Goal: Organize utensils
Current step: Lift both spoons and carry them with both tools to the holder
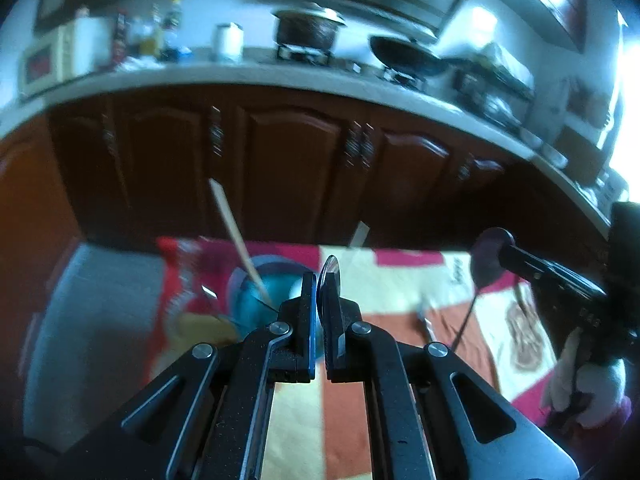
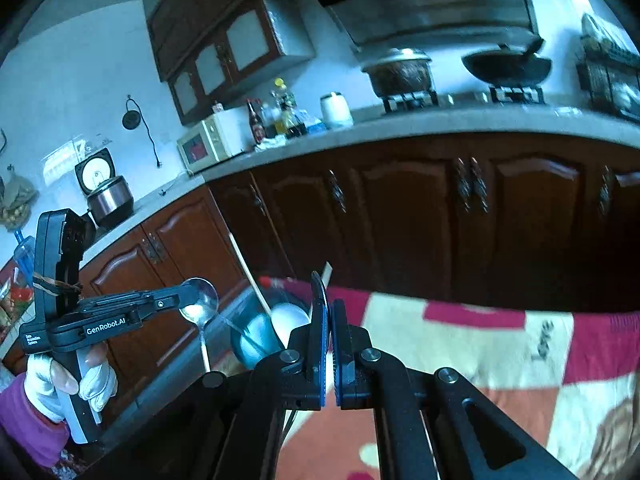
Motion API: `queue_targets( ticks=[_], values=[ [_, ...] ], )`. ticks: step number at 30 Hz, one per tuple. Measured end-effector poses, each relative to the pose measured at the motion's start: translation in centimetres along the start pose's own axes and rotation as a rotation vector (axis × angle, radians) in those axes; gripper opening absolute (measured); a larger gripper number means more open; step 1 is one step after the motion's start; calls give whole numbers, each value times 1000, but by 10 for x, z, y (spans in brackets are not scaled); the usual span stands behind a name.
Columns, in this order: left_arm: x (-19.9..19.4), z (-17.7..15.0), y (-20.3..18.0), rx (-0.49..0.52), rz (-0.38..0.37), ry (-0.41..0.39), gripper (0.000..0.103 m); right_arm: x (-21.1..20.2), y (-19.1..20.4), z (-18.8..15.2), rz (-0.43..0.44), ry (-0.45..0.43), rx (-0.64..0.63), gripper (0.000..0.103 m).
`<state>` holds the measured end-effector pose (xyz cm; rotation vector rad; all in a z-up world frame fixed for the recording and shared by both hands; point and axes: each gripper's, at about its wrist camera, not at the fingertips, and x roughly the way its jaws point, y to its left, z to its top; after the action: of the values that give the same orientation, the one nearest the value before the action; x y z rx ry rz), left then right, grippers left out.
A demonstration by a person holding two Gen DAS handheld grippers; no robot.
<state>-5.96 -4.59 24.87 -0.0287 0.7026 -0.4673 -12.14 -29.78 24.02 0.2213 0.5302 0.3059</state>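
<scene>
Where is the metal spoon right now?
The metal spoon is clamped by its bowl in the left gripper, handle hanging down, at the left of the right wrist view. It hangs just left of the blue cup holding chopsticks.

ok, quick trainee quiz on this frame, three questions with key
1. True or false: the left gripper holds nothing.
2. What stands in the blue cup? A) chopsticks B) knives C) a whisk
3. Fill in: the right gripper grips its spoon by the ____, handle hanging down.

Key:
1. False. Its jaws are shut on a metal spoon.
2. A
3. bowl
</scene>
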Motion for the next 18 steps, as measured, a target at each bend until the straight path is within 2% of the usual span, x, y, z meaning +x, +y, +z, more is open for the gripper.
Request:
queue_targets(
  ticks=[9,13,18],
  values=[
    [10,15,34,-4,193,-101,2,51,36,28,-54,-53,-25,2],
    [23,19,44,-12,249,-129,2,71,48,30,-111,-73,-75,2],
    [44,18,41,47,342,-167,2,93,56,25,-150,-85,-113,2]
  ],
)
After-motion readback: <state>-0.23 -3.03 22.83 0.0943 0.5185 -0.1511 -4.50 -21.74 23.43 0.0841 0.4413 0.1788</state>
